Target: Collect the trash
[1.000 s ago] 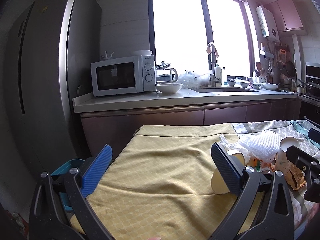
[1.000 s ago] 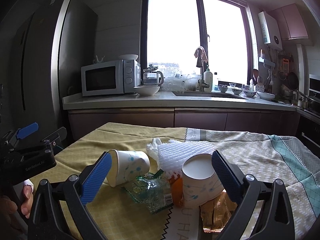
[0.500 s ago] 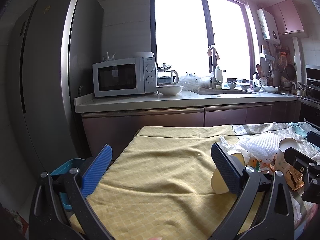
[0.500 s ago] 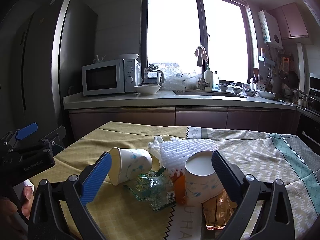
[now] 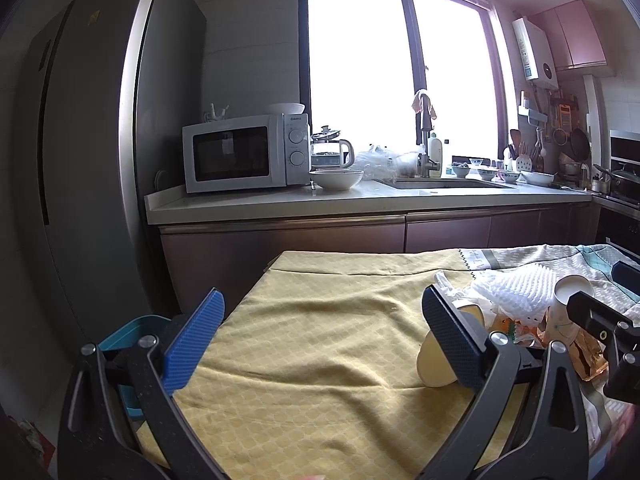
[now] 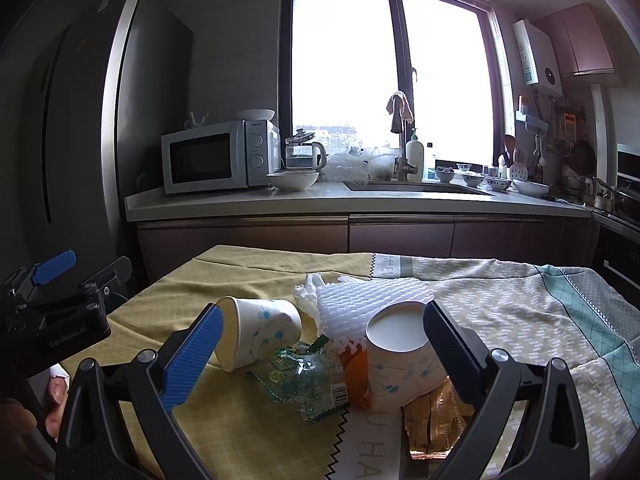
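My right gripper [image 6: 320, 344] hangs with fingers wide over the trash heap on the bench [image 6: 520, 300]. The upright cup [image 6: 400, 354] sits by the right finger at 1 o'clock; the tipped cup [image 6: 256, 332] lies across at 11. My left gripper [image 5: 320, 336], also wide and empty, is farther off.

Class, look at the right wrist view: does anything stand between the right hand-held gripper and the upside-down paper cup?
Nothing visible does. The right hand-held gripper is open, and the cup sits just inside its right finger. A green wrapper lies left of the cup, white foam netting behind it.
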Tool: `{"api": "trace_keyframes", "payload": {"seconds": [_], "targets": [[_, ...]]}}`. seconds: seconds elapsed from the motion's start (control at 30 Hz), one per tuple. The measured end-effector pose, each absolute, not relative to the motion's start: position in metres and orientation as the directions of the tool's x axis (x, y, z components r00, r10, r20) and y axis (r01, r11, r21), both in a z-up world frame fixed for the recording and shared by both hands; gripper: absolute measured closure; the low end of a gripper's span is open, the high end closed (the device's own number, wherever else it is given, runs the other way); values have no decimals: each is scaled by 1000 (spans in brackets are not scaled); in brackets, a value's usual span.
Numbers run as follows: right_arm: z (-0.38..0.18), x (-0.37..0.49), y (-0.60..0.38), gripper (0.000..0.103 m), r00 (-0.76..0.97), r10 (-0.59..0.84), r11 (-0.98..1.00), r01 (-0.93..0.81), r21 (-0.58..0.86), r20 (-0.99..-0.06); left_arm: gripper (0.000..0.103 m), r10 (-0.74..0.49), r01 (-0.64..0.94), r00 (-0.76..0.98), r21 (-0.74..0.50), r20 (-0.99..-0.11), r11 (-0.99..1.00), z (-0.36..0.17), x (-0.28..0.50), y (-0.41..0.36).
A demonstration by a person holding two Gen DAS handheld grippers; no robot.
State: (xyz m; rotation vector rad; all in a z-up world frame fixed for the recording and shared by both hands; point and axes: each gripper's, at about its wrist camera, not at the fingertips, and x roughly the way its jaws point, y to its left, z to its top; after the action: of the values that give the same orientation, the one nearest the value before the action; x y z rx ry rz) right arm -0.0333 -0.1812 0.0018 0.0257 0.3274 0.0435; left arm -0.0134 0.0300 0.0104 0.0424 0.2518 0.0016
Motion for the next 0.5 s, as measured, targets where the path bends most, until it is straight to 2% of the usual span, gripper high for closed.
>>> {"api": "trace_keyframes", "payload": {"seconds": [0.5], "targets": [[2,-34,-184,6,946,48,999,-39,36,-321,5,5,9,969,55,-246,998,9,-13,26]]}}
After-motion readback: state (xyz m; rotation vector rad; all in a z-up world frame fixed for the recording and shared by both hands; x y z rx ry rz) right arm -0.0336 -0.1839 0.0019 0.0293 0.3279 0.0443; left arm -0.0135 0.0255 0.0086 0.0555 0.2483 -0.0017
